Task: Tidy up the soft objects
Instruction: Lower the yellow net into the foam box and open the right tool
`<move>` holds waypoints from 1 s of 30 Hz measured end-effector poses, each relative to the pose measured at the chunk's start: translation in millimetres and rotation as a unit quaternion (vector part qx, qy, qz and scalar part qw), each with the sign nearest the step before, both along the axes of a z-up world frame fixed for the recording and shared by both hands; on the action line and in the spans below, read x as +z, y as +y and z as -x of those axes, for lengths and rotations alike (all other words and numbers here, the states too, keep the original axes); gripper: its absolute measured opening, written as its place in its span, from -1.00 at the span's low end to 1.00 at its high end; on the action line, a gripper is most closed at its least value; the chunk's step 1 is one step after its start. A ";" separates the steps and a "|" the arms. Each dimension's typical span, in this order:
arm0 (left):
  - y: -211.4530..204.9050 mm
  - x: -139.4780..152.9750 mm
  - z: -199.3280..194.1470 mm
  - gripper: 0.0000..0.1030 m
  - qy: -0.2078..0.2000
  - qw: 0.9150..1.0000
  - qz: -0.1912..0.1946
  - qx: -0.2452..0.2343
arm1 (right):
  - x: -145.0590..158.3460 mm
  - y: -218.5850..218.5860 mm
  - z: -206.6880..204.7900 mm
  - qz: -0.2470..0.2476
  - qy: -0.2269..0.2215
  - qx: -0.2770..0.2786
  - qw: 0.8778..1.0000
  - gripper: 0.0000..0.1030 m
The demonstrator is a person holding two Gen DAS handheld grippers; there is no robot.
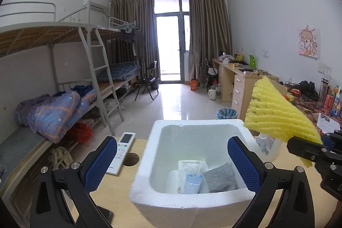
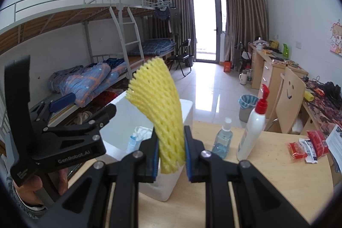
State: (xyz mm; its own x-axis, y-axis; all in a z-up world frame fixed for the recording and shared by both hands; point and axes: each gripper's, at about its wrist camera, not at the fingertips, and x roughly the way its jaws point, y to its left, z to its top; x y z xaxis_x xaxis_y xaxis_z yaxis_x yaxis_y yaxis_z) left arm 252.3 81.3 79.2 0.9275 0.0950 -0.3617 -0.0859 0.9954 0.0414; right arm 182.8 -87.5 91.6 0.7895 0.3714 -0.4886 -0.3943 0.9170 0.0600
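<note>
the right gripper (image 2: pixel 171 155) is clamped on the lower end of a yellow foam net (image 2: pixel 158 104), which stands up from its jaws beside and above the white foam box (image 1: pixel 145 166) on the wooden table (image 2: pixel 267 174). the left gripper (image 1: pixel 171 161) hangs with its jaws spread wide and nothing between them, over the box, where a grey cloth (image 1: pixel 220 176) and a tissue pack (image 1: pixel 192 176) lie at the bottom.

Counts: 1 white foam box (image 1: pixel 141 191); inside it 1 tissue pack (image 1: pixel 193 176) and 1 grey cloth (image 1: pixel 220 177). 1 yellow foam net (image 2: pixel 159 112). 2 bottles at 3 o'clock: clear one (image 2: pixel 222 140), white pump one (image 2: pixel 253 129). 1 remote (image 1: pixel 121 152).
</note>
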 end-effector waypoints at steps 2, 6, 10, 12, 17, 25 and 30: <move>5.6 0.4 2.3 1.00 0.000 1.000 0.003 0.006 | -0.3 4.5 -1.2 0.001 0.001 0.006 1.000 -0.55; 17.7 2.1 9.4 1.00 -0.003 1.000 0.004 0.021 | 0.6 12.4 -4.4 0.001 0.002 0.017 1.000 -0.55; 30.2 3.9 17.9 1.00 -0.008 0.999 0.004 0.031 | 2.6 20.2 -6.6 -0.001 0.000 0.027 1.000 -0.55; 35.9 3.6 21.9 1.00 -0.008 0.999 0.003 0.039 | 2.6 24.4 -8.1 0.000 -0.001 0.032 0.999 -0.55; 53.4 2.4 31.0 1.00 -0.008 0.998 0.005 0.061 | -1.8 40.8 -11.9 0.000 0.005 0.046 0.999 -0.55; 68.8 3.1 37.9 1.00 -0.012 0.996 0.008 0.083 | -5.1 52.9 -15.7 0.000 0.010 0.056 0.998 -0.55; 68.9 3.4 37.3 1.00 -0.012 0.996 0.009 0.083 | -4.9 57.4 -17.4 0.000 0.010 0.061 0.998 -0.55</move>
